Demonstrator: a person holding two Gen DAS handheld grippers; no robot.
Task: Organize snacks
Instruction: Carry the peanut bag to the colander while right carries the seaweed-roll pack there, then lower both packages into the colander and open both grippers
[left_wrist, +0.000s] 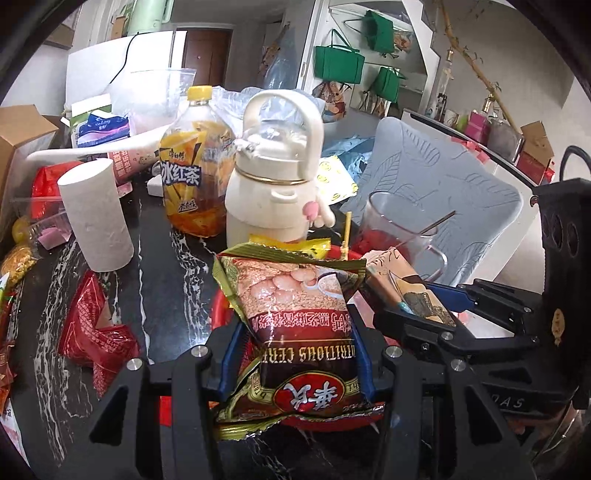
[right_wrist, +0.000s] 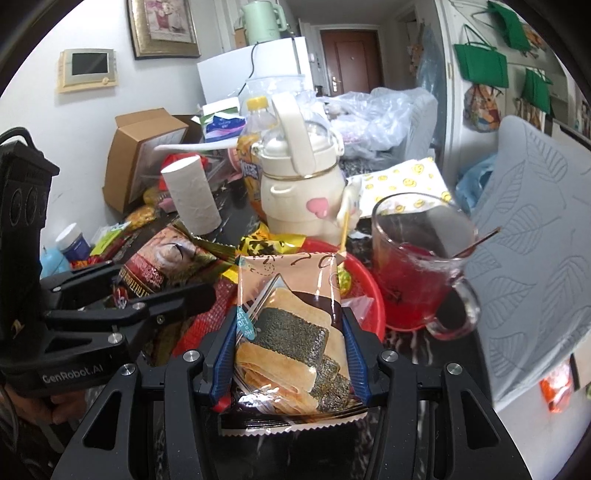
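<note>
My left gripper (left_wrist: 295, 354) is shut on a brown and gold cereal packet (left_wrist: 295, 314), held over the red basket (left_wrist: 221, 306). To its right the right gripper (left_wrist: 439, 314) holds a seaweed cracker packet (left_wrist: 402, 284). In the right wrist view my right gripper (right_wrist: 290, 354) is shut on that pink seaweed cracker packet (right_wrist: 288, 314), above the red basket (right_wrist: 365, 280). The left gripper (right_wrist: 162, 295) with the cereal packet (right_wrist: 162, 266) shows at the left. A yellow snack packet (right_wrist: 266, 242) lies in the basket behind.
On the dark marble table (left_wrist: 166, 273) stand a cream kettle (left_wrist: 277, 177), an iced tea bottle (left_wrist: 195, 166), a paper roll (left_wrist: 96, 214) and a glass mug of red drink (right_wrist: 417, 258). A red wrapper (left_wrist: 96, 328) lies at the left. A grey leaf-pattern cushion (right_wrist: 535, 229) stands at the right.
</note>
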